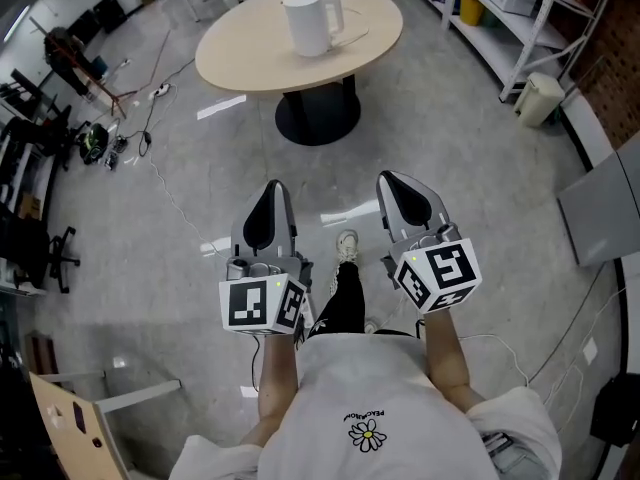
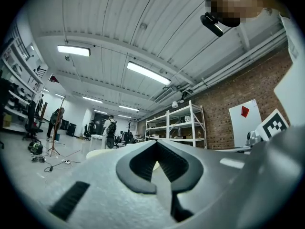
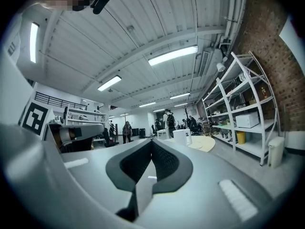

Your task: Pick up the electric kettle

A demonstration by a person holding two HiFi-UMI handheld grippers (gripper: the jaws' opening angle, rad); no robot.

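Standing upright on a round beige-topped bench point(image 1: 240, 60), the white plastic electric kettle point(image 1: 312, 23) has its handle turned toward the right of the head view, and nothing touches it. Both hand-held tools hang over the grey polished floor point(image 1: 170, 178), well apart from the bench and side by side, pointing toward it. The left gripper point(image 1: 273, 190) has its jaws closed together with nothing between them, and so does the right gripper point(image 1: 393, 181). In the right gripper view the kettle shows far off, just right of the closed jaw tips. White metal shelving point(image 1: 520, 13) lines the wall at the right.
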